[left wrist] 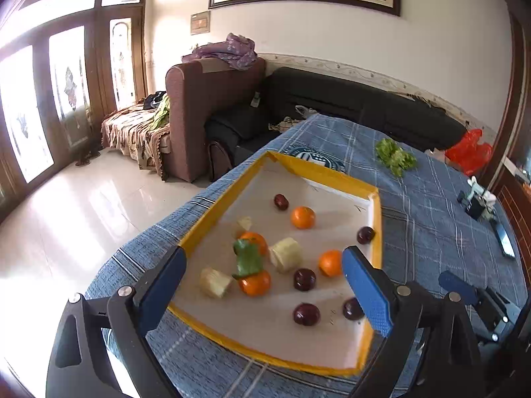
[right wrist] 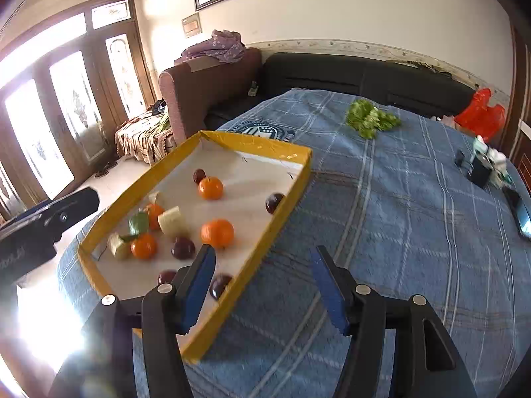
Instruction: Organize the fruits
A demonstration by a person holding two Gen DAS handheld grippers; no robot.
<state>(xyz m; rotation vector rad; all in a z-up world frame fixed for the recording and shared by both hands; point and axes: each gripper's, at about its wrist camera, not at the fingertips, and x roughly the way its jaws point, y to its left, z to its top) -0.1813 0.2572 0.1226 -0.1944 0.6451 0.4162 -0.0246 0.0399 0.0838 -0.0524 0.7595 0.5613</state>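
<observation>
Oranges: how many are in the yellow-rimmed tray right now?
4. One orange toward the tray's far end, one near the right wall, and two at the left-middle, either side of a green leaf: one above, one below. None seem hidden.

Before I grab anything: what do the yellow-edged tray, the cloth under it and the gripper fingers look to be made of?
Tray: probably cardboard, matte white inside, rim wrapped in glossy yellow tape that wrinkles and glints.
Cloth: woven fabric, matte blue plaid with visible weave and a printed emblem.
Fingers: blue pads with a fine dotted texture, likely rubber or foam, on black, seemingly plastic arms with metal pivots.
</observation>
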